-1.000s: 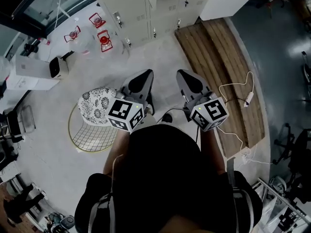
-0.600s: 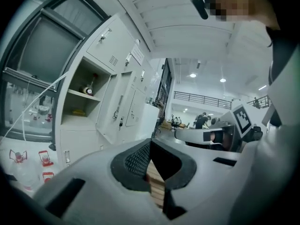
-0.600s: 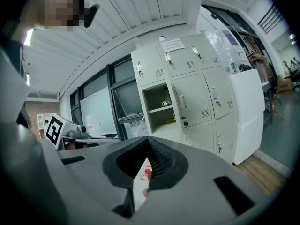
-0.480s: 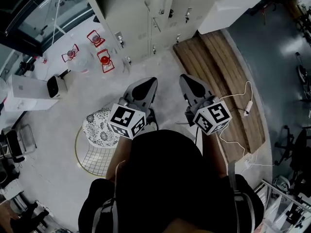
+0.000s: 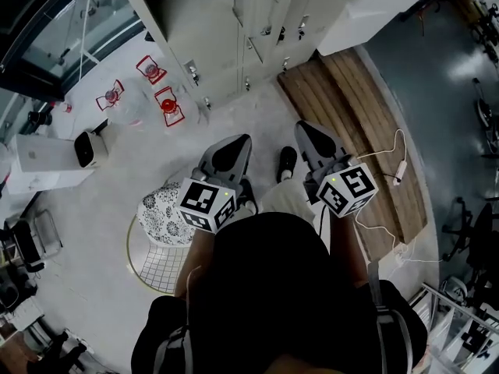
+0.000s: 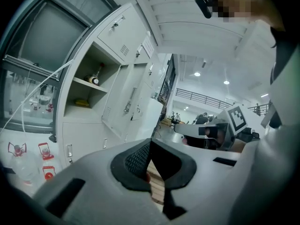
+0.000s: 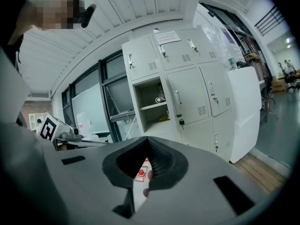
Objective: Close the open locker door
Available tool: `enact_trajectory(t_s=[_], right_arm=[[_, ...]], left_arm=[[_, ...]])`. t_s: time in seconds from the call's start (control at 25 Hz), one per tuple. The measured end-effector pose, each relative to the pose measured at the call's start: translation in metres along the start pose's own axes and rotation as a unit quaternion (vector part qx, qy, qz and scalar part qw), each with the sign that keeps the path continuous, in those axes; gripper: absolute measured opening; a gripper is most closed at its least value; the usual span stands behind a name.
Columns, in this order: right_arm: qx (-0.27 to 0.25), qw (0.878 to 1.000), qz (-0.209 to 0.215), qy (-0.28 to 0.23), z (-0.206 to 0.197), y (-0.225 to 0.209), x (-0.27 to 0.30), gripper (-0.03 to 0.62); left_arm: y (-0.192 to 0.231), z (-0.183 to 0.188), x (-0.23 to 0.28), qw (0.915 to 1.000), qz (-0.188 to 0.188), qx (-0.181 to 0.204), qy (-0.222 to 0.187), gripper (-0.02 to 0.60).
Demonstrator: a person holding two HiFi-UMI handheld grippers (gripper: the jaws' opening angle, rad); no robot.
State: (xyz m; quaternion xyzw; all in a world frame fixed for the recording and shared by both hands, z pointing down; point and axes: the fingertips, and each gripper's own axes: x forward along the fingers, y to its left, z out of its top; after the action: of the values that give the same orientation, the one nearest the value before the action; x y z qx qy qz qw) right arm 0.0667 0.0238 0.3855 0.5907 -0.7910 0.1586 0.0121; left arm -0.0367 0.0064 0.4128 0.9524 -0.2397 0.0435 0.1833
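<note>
Right gripper view: well ahead of closed, empty right gripper [image 7: 146,153], door [image 7: 176,103] standing edge-on out of locker [image 7: 145,90], hinged at right, upright; seems better placed than left gripper [image 6: 150,148], also closed and empty, for pushing leftward.

Head view dim, corners dark, lines bend hard. Gripper views brighter, even indoor light; ceiling lamps [image 6: 197,74] blow out white. Round black vignette, foreground soft.

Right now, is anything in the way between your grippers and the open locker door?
No, nothing visible. Only bare floor lies between the left gripper, the right gripper and the open locker door.
</note>
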Motion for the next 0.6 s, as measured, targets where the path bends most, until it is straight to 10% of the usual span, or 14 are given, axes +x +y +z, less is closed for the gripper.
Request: enact_trajectory(t_s=[0.6], right_arm=[[-0.045, 0.996, 0.077, -0.015, 0.075, -0.058, 0.093, 0.005]], left_arm=[[0.049, 0.052, 0.064, 0.9978, 0.059, -0.014, -0.028, 0.017]])
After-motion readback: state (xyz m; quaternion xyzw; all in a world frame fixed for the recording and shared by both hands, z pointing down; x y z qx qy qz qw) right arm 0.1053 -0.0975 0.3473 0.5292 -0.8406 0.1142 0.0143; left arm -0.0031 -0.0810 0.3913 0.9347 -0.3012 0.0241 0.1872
